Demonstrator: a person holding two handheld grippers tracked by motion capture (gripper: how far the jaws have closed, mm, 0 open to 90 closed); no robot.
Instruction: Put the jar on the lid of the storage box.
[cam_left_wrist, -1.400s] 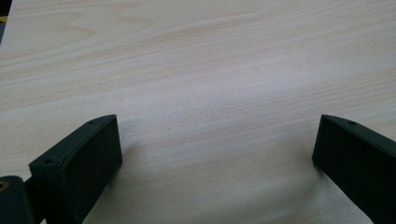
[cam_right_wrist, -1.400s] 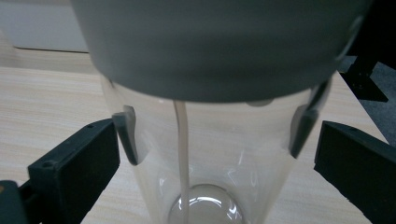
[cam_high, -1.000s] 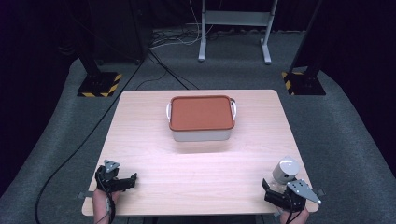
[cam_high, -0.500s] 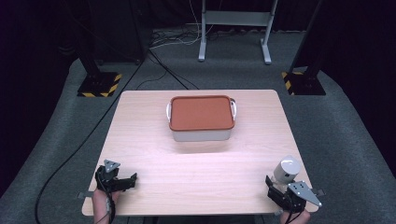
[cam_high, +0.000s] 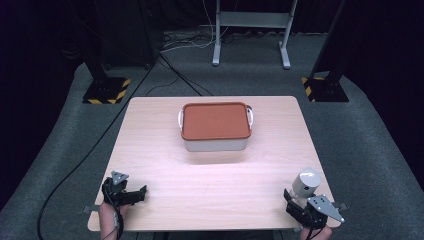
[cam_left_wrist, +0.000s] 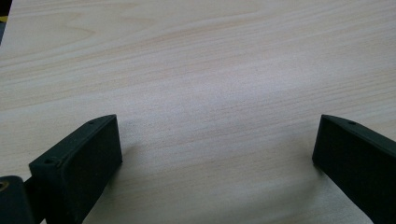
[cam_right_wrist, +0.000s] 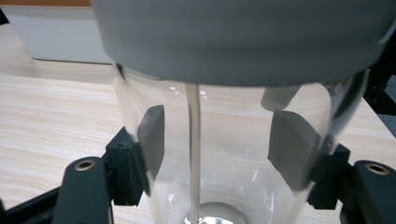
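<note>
1. Right gripper (cam_high: 306, 206): jaws pinching a clear jar (cam_right_wrist: 224, 154) with grey lid (cam_high: 306, 181), pads pressed on the glass at the desk's (cam_high: 210, 190) near right corner.
2. Left gripper (cam_high: 122, 194): jaws spread, empty, over bare wood at the near left corner.
3. Lidded box (cam_high: 216, 126) mid-desk, well apart from both.
4. Risk: smooth glass slipping or tilting in the pads if lifted fast; jar near the edge, likely to fall off.

You've got a clear glass jar (cam_high: 306, 186) with a grey lid standing upright near the table's front right corner, with your right gripper (cam_high: 299, 206) clamped around its see-through body. Further back, mid-table, sits a white container (cam_high: 215, 127) with its reddish-brown lid on and white side handles.
</note>
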